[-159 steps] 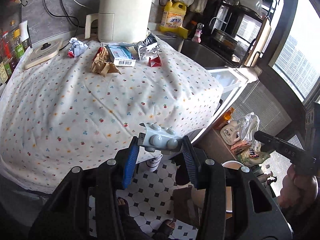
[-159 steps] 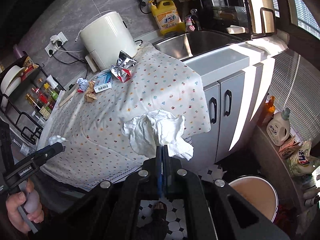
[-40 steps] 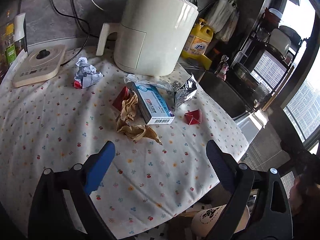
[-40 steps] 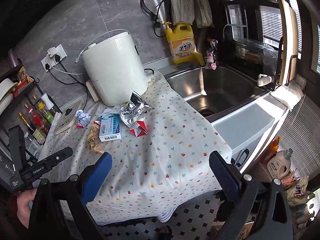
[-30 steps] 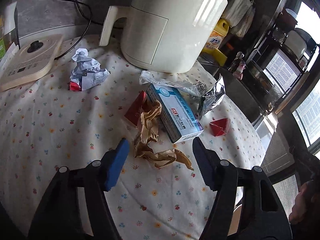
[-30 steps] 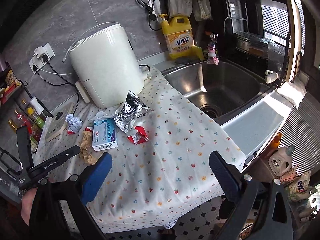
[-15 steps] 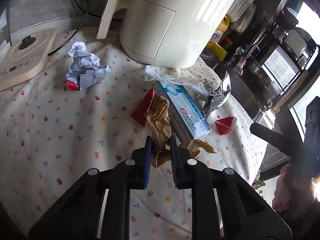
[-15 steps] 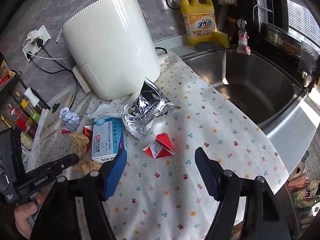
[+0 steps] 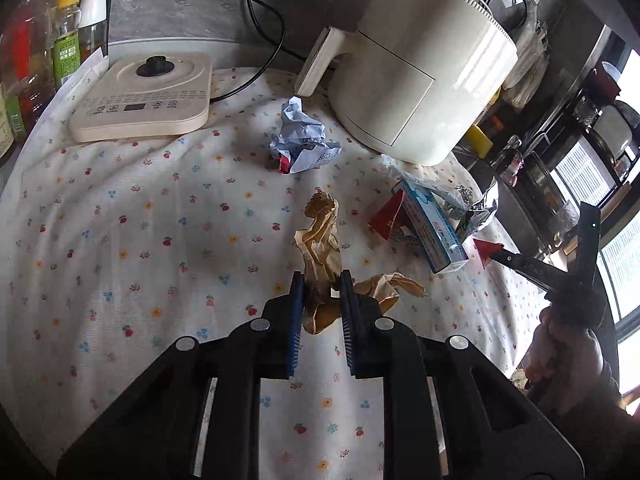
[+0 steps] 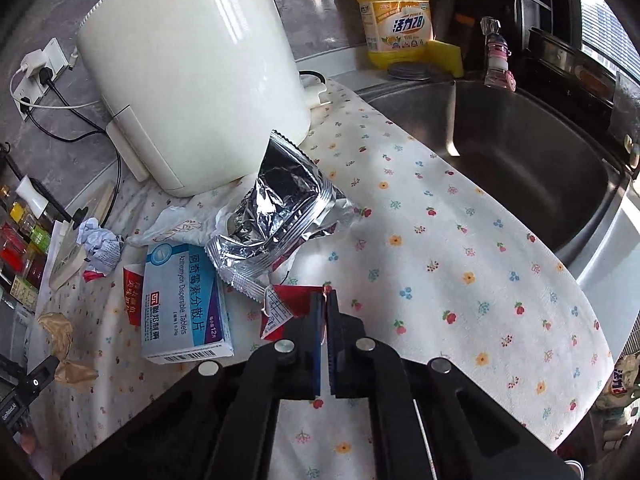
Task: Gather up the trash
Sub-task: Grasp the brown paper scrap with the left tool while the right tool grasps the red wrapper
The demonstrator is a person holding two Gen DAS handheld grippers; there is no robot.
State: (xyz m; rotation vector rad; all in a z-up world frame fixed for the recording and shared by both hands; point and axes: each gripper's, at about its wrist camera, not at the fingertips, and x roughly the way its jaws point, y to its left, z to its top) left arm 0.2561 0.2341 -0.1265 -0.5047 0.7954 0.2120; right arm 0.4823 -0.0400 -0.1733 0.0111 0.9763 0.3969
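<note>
Flowered cloth (image 9: 132, 216) covers the kitchen counter in both views, with a cream air fryer (image 9: 420, 80) standing at the upper middle of the left wrist view and a steel sink (image 10: 520, 168) filling the upper right of the right wrist view. Near the lower centre of the left view, the left gripper (image 9: 322, 280) has its blue pads clamped on a crumpled brown paper (image 9: 320, 240), which sticks up above the fingertips and also trails out to the right of them. Above it lies a crumpled white paper ball (image 9: 302, 144), and a flat cream appliance base (image 9: 144, 96) sits at the upper left. To the right of the brown paper lies a blue and white medicine box (image 9: 432, 228), with a red card (image 9: 388, 216) touching its left side. In the right wrist view, the right gripper (image 10: 325, 298) at the lower centre has its jaws closed on the edge of a folded red paper scrap (image 10: 286, 308), just right of the medicine box. A torn silver foil packet (image 10: 280, 216) lies just above that scrap, against the foot of the air fryer. A yellow detergent bottle (image 10: 396, 20) stands at the top, behind the sink.
</note>
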